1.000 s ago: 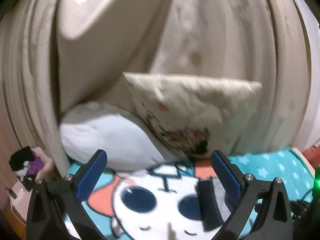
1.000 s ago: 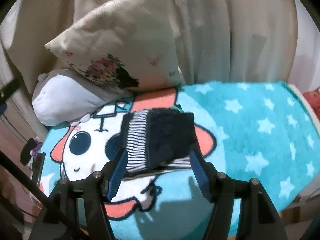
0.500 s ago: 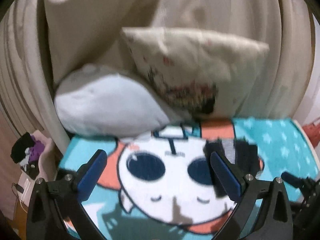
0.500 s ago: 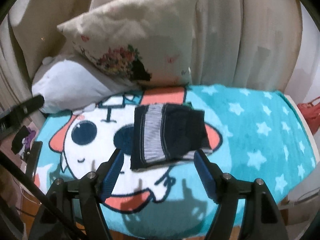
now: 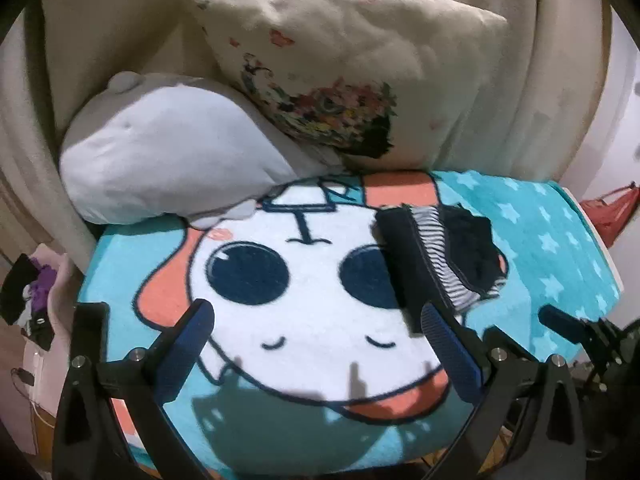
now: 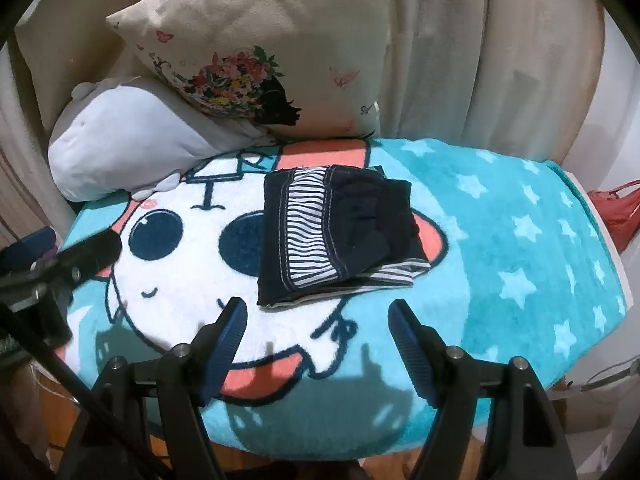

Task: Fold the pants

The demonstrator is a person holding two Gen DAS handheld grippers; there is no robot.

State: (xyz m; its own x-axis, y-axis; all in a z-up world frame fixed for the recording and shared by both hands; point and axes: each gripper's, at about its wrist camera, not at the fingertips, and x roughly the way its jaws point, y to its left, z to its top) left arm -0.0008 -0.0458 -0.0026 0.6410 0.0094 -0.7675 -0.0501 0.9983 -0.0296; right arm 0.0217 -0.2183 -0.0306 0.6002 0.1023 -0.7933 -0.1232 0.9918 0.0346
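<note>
The pants [image 6: 344, 232] lie folded into a small dark navy packet with a striped band showing, on the cartoon blanket [image 6: 500, 240]. My right gripper [image 6: 317, 306] hovers just in front of their near edge, open, with nothing between its blue pads. In the left wrist view the pants [image 5: 460, 256] lie ahead and to the right. My left gripper [image 5: 316, 312] is open and empty over the white cartoon face. Its dark finger [image 6: 92, 248] shows at the left edge of the right wrist view, well apart from the pants.
A floral cushion [image 6: 260, 48] and a white plush pillow [image 6: 120, 152] lean on beige curtains [image 6: 480, 60] behind the blanket. A red bag [image 6: 620, 208] lies past the right edge. Dark clutter [image 5: 28, 292] sits low on the left.
My right gripper has drawn back from the pants with its jaws wider; the pants lie still. My left gripper has tipped down, bringing the blanket into view.
</note>
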